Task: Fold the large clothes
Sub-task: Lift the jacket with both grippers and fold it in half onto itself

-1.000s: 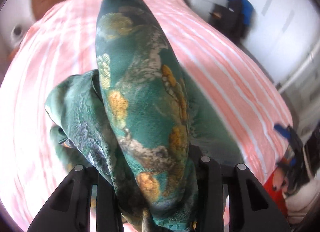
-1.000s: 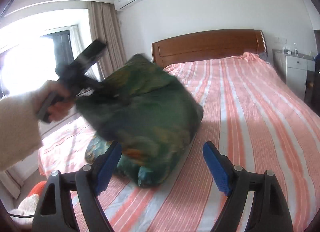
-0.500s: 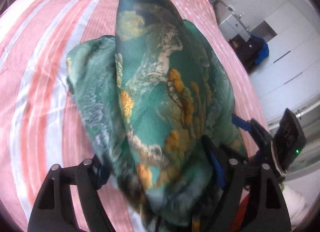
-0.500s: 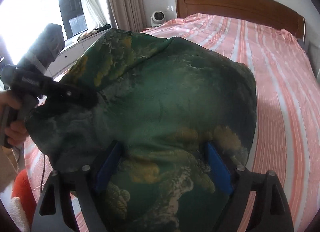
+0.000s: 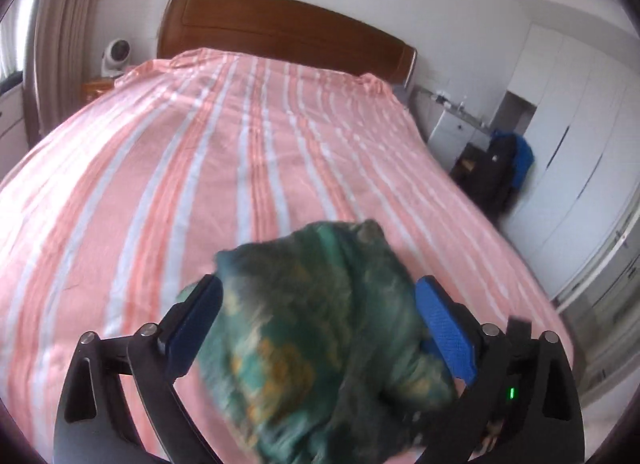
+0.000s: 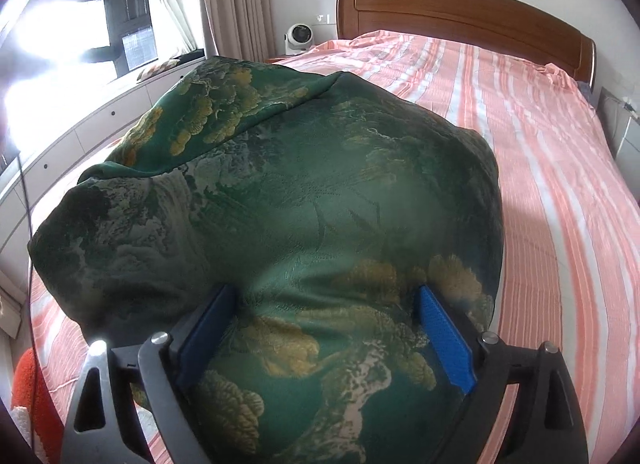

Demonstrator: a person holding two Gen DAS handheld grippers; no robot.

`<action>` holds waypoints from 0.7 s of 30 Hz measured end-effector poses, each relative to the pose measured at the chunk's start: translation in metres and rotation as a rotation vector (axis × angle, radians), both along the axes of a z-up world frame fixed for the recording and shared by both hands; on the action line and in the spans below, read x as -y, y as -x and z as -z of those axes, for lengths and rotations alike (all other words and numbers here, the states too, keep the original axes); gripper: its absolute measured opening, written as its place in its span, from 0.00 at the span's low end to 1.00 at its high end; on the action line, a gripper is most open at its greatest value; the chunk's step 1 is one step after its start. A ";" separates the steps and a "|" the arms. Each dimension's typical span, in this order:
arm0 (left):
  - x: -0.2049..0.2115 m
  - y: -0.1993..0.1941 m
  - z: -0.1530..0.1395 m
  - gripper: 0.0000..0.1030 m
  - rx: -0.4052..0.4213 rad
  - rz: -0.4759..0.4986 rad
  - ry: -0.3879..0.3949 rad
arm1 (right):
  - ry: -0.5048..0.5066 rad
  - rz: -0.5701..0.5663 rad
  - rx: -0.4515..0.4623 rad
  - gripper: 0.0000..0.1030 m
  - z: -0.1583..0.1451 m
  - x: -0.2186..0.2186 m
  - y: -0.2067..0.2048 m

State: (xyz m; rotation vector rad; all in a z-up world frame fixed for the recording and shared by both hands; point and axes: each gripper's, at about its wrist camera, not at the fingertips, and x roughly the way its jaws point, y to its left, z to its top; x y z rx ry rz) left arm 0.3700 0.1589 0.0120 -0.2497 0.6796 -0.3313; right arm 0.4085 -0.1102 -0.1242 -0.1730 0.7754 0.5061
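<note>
**Right wrist view: green bundle bracketed by wide jaws on the striped bed**

Right wrist footage is filled by a green garment (image 6: 304,223) with gold and grey landscape print, heaped in a rounded bundle on the near part of a bed (image 6: 560,191) covered in pink and white stripes. The right gripper (image 6: 324,328) is seen with its 2 blue pads set wide apart, fabric bulging up between them; its jaws have just been opening, and whether the pads press on the cloth cannot be told.

From the left wrist, the left gripper (image 5: 316,324) is shown with jaws spread wide, having just been opening, and the blurred garment (image 5: 320,344) lies between them without being pinched. A wooden headboard (image 5: 280,27) is seen at the far end, a small fan (image 5: 116,53) at far left.
</note>
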 end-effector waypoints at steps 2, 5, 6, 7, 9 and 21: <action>0.014 -0.026 0.027 0.95 -0.072 -0.016 0.003 | -0.008 0.010 0.005 0.89 0.002 0.002 0.004; 0.020 -0.050 0.075 0.94 -0.224 -0.087 -0.051 | -0.025 0.024 0.007 0.90 0.004 0.006 0.005; 0.017 -0.052 0.091 0.95 -0.267 -0.114 -0.059 | -0.024 0.028 0.007 0.90 0.004 0.007 0.005; 0.013 -0.055 0.109 0.97 -0.312 -0.118 -0.013 | -0.020 0.023 0.007 0.91 0.005 0.006 0.006; -0.004 -0.054 0.139 1.00 -0.349 -0.135 0.137 | 0.005 0.002 0.015 0.93 0.006 0.002 0.010; 0.000 -0.052 0.170 1.00 -0.265 -0.161 0.068 | 0.045 -0.027 0.081 0.97 0.008 -0.011 0.017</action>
